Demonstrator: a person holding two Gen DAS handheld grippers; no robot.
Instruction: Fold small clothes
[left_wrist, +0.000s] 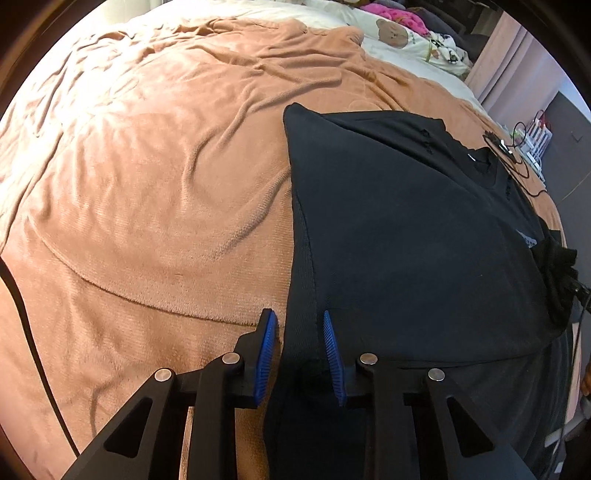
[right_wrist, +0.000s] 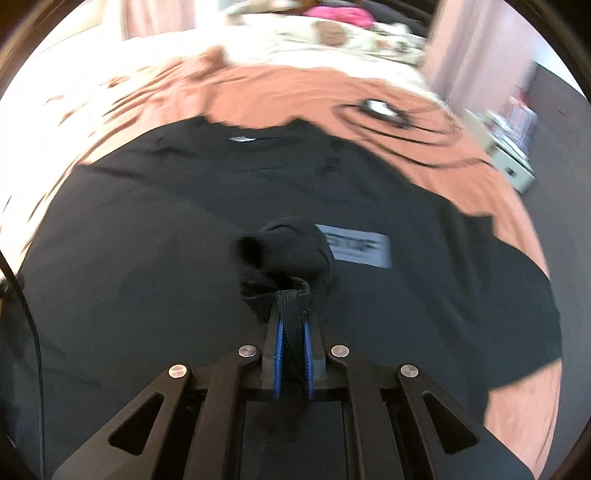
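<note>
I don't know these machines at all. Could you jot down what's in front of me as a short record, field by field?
Setting: a bed under a wrinkled brown blanket
Main garment: black shirt spread on the blanket
Left gripper: open, straddling the shirt's edge
Right gripper: shut on a small black knit piece, bunched above the shirt
Shirt detail: white label
Also on the bed: black cable, cream bedding with a bear print
Note: right wrist view is motion-blurred

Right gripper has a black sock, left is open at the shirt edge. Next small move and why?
Probably carry the black sock sideways off the black shirt onto the tan blanket: the right gripper is clamping its cuff directly above the shirt, and the left gripper is open, straddling the shirt's edge.
</note>
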